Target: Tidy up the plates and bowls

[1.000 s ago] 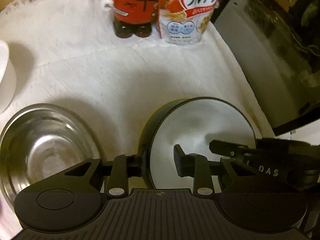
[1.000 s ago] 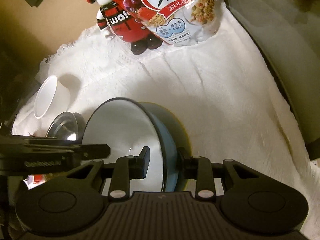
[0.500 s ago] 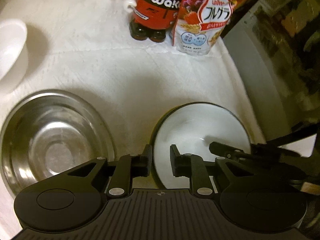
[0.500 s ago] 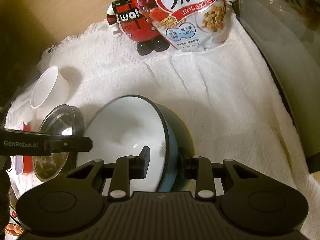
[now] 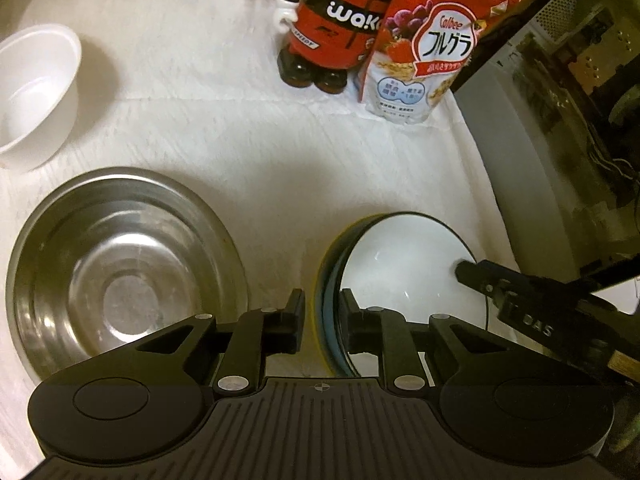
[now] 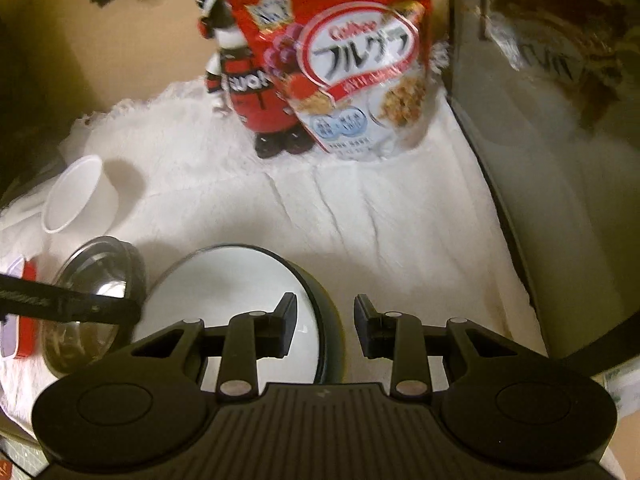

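A bowl [image 5: 400,264], white inside and blue outside, sits over a yellow dish whose edge [image 5: 319,300] shows beneath it, on the white cloth [image 5: 224,128]. My left gripper [image 5: 322,320] is shut on the bowl's left rim, one finger inside and one outside. From the opposite side my right gripper [image 6: 326,322] is shut on the bowl's [image 6: 232,280] right rim. Each gripper's finger appears in the other's view. A steel bowl [image 5: 120,264] stands just left of the stack, and a small white bowl [image 5: 36,88] stands further back on the left.
A red figurine [image 5: 332,28] and a cereal bag [image 5: 428,52] stand at the cloth's back. A dark appliance [image 5: 560,120] walls off the right side. A red-lidded container [image 6: 24,320] lies beyond the steel bowl [image 6: 96,300] at the far left.
My left gripper's jaws closed from a wide gap onto the bowl's rim, and that hand shifted so more of the steel bowl shows. The right gripper kept its grip while rolling slightly.
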{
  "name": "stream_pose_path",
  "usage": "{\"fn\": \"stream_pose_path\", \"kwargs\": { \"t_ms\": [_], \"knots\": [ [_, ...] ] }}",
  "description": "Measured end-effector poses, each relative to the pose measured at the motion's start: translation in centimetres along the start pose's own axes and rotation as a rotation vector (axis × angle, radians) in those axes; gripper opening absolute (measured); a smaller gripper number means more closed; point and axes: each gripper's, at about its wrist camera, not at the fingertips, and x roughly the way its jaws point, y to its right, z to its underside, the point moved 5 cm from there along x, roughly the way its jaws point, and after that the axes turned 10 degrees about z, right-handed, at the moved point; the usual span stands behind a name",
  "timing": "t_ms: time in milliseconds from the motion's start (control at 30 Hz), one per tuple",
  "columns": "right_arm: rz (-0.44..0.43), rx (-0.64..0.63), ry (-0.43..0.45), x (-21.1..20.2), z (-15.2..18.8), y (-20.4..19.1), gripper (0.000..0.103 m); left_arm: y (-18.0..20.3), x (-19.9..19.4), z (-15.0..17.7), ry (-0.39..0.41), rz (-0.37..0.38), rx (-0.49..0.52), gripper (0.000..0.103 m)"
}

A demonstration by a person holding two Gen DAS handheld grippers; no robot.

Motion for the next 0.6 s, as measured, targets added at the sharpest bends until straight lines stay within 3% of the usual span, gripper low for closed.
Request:
{"fn": "stream_pose_path", "kwargs": {
  "t_ms": [133, 367, 600],
  "knots": [
    [-0.002, 0.027, -0.045, 1.2, 0.8, 0.5, 0.032, 0.1, 0.0, 0.3, -0.003, 0.002, 0.01, 0.02],
    [0.011, -0.01, -0.035, 0.7, 0.6, -0.8, 0.032, -0.7, -1.1, 0.2, 0.017, 0.046, 0.012, 0.02],
    [0.009, -0.07, 0.053, -1.1, -2.3, -3.8, 0.037, -6.4, -6.4, -1.6, 0.177, 0.066, -0.093, 0.02]
  ]
}}
